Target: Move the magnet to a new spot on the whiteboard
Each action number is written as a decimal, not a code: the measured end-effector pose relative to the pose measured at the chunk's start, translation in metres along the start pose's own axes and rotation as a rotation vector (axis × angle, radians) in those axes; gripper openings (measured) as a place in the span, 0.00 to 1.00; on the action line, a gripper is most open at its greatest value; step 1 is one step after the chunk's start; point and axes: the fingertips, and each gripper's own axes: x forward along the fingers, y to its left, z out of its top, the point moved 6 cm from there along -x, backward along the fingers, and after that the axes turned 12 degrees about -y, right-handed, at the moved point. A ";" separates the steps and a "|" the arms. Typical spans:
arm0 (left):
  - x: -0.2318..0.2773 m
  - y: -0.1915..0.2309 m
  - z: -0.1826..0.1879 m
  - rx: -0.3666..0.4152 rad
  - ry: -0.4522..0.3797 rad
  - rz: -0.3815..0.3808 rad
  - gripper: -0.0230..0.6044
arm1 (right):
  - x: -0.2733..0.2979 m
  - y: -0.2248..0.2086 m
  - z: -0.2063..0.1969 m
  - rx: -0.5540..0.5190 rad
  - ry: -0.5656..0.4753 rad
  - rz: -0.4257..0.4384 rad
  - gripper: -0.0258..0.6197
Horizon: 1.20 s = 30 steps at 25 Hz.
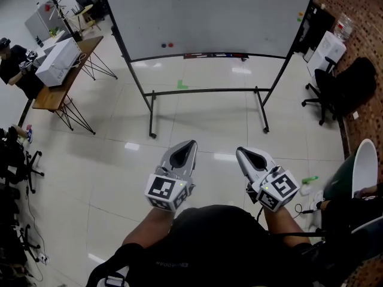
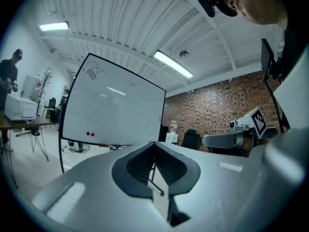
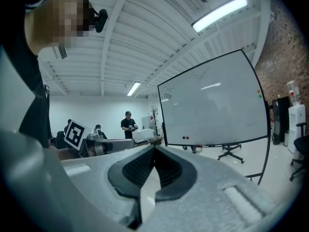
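Observation:
The whiteboard stands on a black wheeled frame across the tiled floor, well ahead of me. A blue magnet and a red magnet sit side by side low on its left part. They also show as two small dots, the blue magnet and the red magnet. My left gripper and right gripper are held close to my body, far short of the board. Both are shut with nothing between the jaws. The left gripper and right gripper point toward the board.
A wooden table with white boxes stands at the left, with a person beside it. Black office chairs and a white box sit at the right by a brick wall. The board's tray holds markers. A green object lies on the floor.

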 end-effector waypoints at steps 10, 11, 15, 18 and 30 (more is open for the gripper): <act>0.005 -0.036 -0.008 0.023 0.008 0.031 0.06 | -0.026 -0.020 -0.001 0.006 0.024 0.033 0.04; 0.005 -0.038 -0.006 0.025 0.011 0.029 0.06 | -0.027 -0.019 -0.001 0.007 0.021 0.036 0.04; 0.005 -0.043 -0.006 0.039 0.033 0.011 0.06 | -0.029 -0.014 -0.002 0.020 0.008 0.039 0.04; 0.004 -0.040 -0.009 0.045 0.038 -0.001 0.06 | -0.028 -0.009 -0.004 0.024 0.004 0.036 0.04; 0.001 -0.036 -0.010 0.032 0.035 0.002 0.06 | -0.029 -0.007 -0.008 0.017 0.017 0.008 0.04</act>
